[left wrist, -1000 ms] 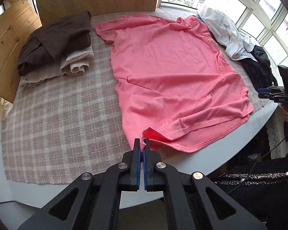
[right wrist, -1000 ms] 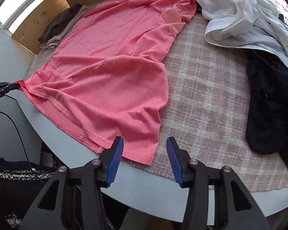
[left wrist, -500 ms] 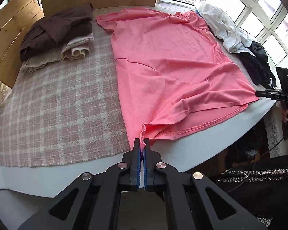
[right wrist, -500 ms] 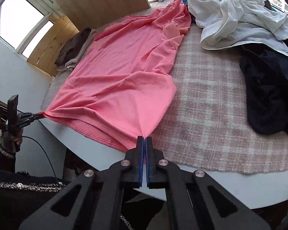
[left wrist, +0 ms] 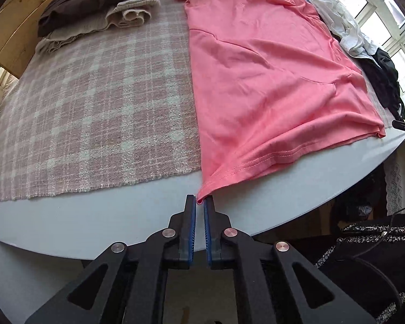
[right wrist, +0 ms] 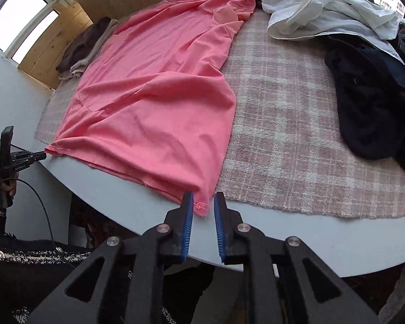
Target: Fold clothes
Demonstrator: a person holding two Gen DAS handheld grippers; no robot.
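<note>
Currently pink T-shirt (left wrist: 270,81) flat on worktop (left wrist: 94,216), hem at 6 o'clock. Left gripper (left wrist: 199,202) opening, corner barely between pads; right gripper (right wrist: 203,205) opening, corner loose inside. Advise smoothing wrinkles before regripping.

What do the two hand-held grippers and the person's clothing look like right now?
Each is matte black: the left hand-held gripper and right hand-held gripper have angular fingers with triangular cut-outs, silver round pivot bolts and ribbed blue pads. A thin black cable trails from the left one. The person wears a black speckled tweed garment.
</note>
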